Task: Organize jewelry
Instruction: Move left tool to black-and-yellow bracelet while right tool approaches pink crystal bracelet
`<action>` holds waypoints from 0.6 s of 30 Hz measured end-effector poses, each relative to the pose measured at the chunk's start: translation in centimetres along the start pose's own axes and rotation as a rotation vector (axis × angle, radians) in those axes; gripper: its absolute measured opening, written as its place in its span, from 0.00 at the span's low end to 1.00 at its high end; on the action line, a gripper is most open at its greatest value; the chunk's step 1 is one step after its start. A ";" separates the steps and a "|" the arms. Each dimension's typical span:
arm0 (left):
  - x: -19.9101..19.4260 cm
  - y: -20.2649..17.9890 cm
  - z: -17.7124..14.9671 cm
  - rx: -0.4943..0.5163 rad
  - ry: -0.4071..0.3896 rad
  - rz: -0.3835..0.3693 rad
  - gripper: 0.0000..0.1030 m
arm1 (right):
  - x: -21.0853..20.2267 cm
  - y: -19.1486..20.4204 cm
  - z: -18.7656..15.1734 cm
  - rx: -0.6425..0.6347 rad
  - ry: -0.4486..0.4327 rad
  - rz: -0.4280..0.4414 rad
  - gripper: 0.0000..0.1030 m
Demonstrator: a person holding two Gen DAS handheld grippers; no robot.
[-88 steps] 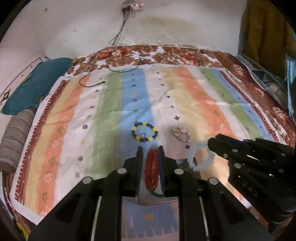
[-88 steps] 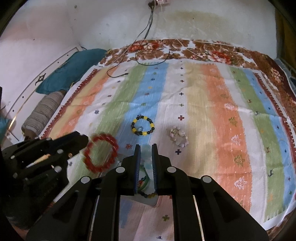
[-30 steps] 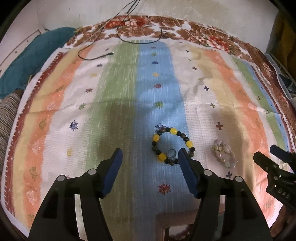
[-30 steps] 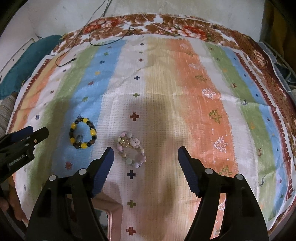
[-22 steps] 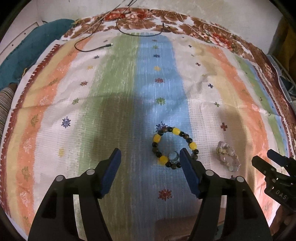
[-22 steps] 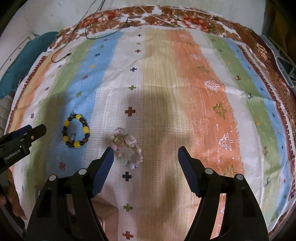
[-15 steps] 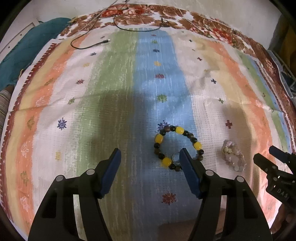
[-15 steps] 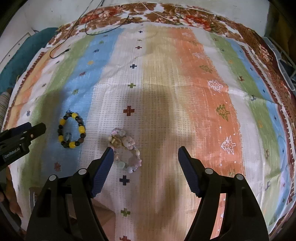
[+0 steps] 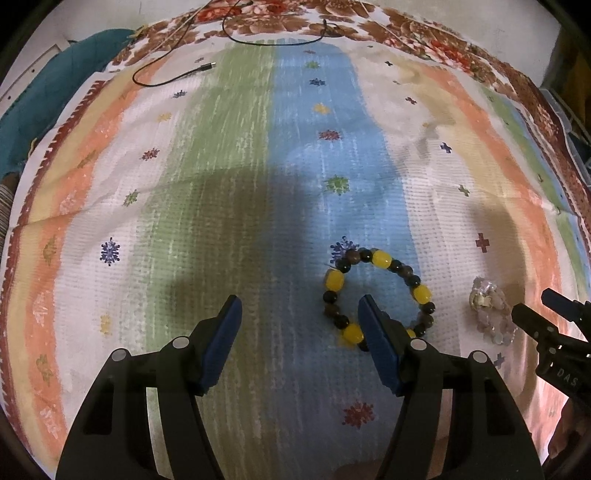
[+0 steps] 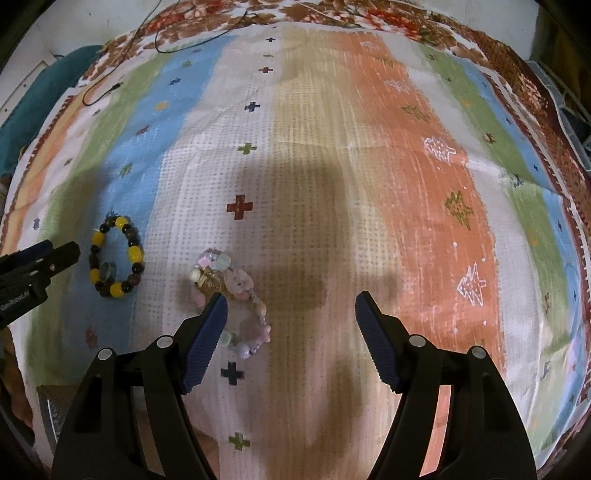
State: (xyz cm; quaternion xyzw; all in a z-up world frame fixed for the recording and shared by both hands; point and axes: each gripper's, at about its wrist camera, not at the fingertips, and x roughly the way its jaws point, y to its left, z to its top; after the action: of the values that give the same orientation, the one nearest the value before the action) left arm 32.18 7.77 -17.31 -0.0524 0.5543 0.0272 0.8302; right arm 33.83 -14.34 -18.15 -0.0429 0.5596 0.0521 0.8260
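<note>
The striped cloth (image 9: 229,155) is spread over a floral bedspread (image 9: 406,26), with a black cable (image 9: 173,75) trailing near the wall. Since seconds ago, a red and a pale bracelet have been released from both claws; two pieces remain to sort. The left gripper (image 9: 297,325) is held wide open and empty over the yellow-and-dark bracelet (image 9: 376,295), the right gripper (image 10: 290,314) likewise over the pastel bracelet (image 10: 231,299).
</note>
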 end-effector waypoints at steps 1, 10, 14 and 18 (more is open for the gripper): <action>0.2 0.0 0.0 0.000 0.002 -0.001 0.63 | 0.1 0.0 0.1 0.001 0.001 -0.001 0.70; 1.7 0.3 0.7 -0.014 0.014 -0.014 0.70 | 1.5 -0.7 0.3 0.010 0.012 0.004 0.77; 2.4 0.3 0.8 -0.011 0.023 -0.006 0.73 | 1.9 -0.5 0.4 0.005 0.015 0.002 0.80; 2.9 0.1 0.8 0.003 0.028 0.008 0.80 | 2.3 -0.5 0.4 0.000 0.015 -0.003 0.87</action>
State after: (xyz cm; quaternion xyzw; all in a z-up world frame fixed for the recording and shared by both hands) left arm 34.04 7.93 -19.69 -0.0493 0.5662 0.0288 0.8223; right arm 35.13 -14.68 -20.09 -0.0444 0.5656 0.0505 0.8220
